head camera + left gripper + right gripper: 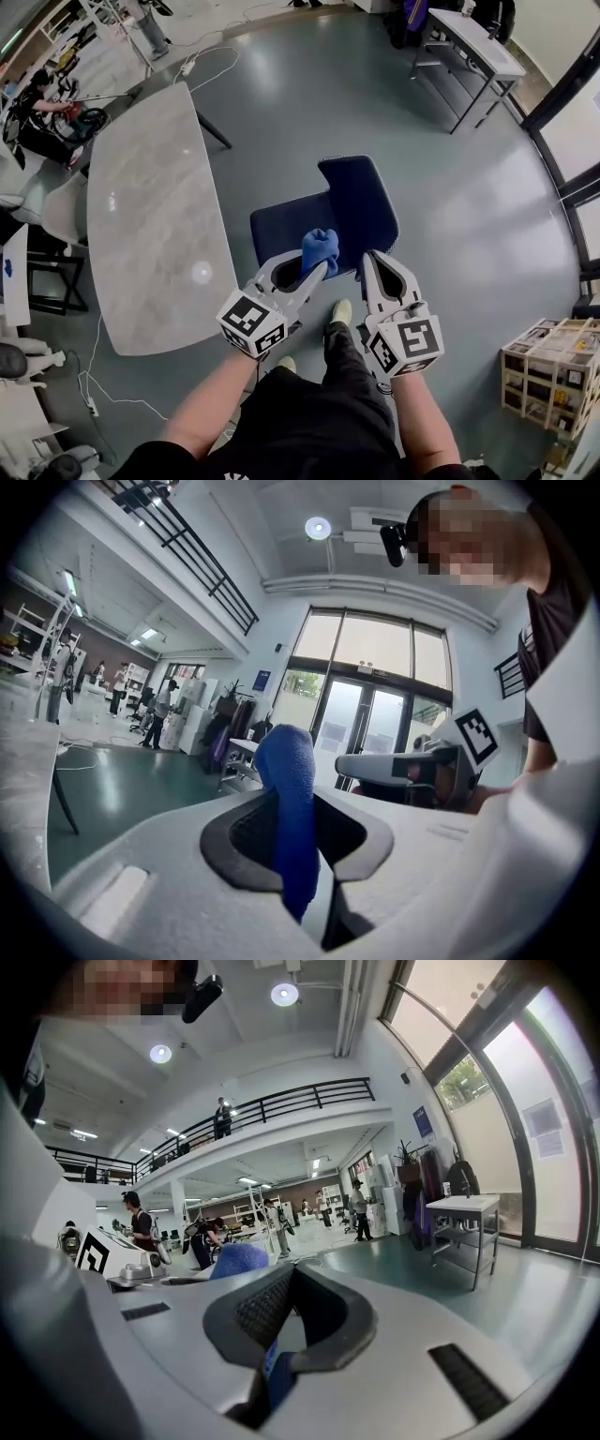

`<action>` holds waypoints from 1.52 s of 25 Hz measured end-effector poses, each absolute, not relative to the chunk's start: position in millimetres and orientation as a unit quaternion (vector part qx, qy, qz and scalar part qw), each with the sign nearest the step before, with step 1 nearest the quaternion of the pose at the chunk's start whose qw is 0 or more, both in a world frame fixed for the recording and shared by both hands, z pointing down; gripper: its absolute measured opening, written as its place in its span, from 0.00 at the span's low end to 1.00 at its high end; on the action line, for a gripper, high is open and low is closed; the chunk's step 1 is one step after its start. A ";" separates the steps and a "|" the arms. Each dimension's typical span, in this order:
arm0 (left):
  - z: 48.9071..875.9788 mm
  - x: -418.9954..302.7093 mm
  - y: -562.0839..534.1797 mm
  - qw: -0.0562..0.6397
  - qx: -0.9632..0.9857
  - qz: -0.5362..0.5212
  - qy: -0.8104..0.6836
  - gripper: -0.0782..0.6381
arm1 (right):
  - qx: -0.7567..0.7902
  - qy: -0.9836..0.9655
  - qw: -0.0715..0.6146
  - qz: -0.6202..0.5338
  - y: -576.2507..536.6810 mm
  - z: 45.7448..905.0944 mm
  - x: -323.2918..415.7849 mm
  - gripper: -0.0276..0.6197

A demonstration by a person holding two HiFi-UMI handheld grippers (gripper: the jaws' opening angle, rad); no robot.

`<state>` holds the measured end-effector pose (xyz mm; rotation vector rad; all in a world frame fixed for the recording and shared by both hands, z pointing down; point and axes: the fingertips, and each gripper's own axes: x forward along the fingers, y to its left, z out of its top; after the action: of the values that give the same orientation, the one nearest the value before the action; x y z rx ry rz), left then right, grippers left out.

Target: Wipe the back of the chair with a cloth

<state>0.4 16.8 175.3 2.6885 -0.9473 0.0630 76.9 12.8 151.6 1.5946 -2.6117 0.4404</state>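
Forearms (211, 403) and dark clothing fill the bottom of the head view, and just above them sit the two grippers, side by side at lower centre. The left gripper (315, 270) is clamped on the blue cloth (320, 249). Its own view shows the cloth pinched between the jaws and standing up out of them in a loose roll. The right gripper (366, 261) has its jaws drawn together. A sliver of blue shows low in their gap, but I cannot tell whether that is cloth or chair behind.

Centre frame, the navy chair (281, 230) stands on the grey floor, with its back (361, 202) to the right of the seat. The cloth hangs over the near edge of the seat, just beside the back's lower left corner; contact with the back cannot be made out. The right gripper's tip is close to the back's near edge. A long pale table (150, 216) lies at the left, apart from the chair.

By my reading, the cloth is in hand and brought up to the chair, but no wiping stroke shows. The whole sweep across the back looks still to be done.
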 end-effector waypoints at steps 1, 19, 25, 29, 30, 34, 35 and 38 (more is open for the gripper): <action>182.3 5.9 2.8 0.147 0.931 0.025 -0.332 0.22 | 0.514 -0.846 0.028 0.140 -0.7 156.3 83.0 0.06; 377.0 52.9 -204.8 0.127 0.934 0.059 -0.328 0.22 | 0.556 -0.820 0.060 0.122 -159.1 289.1 123.1 0.06; 406.7 71.8 -249.5 0.114 0.931 0.057 -0.343 0.22 | 0.576 -0.808 0.042 0.118 -187.5 310.2 132.8 0.06; 421.3 78.2 -277.8 0.083 0.931 0.080 -0.347 0.22 | 0.580 -0.805 0.037 0.119 -186.7 321.2 138.0 0.06; 424.6 78.9 -284.7 0.077 0.930 0.085 -0.349 0.22 | 0.582 -0.804 0.038 0.118 -187.2 323.2 139.4 0.06; 439.0 80.1 -306.2 0.062 0.926 0.104 -0.358 0.22 | 0.583 -0.803 0.031 0.118 -185.2 326.9 144.9 0.06; 441.2 82.7 -308.9 0.061 0.927 0.104 -0.355 0.22 | 0.583 -0.803 0.029 0.119 -184.3 327.8 146.1 0.06; 445.2 96.5 -306.9 0.057 0.938 0.102 -0.327 0.22 | 0.584 -0.802 0.030 0.120 -182.8 331.4 146.4 0.06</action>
<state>96.5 -306.9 445.2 2.8450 -0.9907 0.3100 146.4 -182.8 331.4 1.8012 -2.4728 0.3705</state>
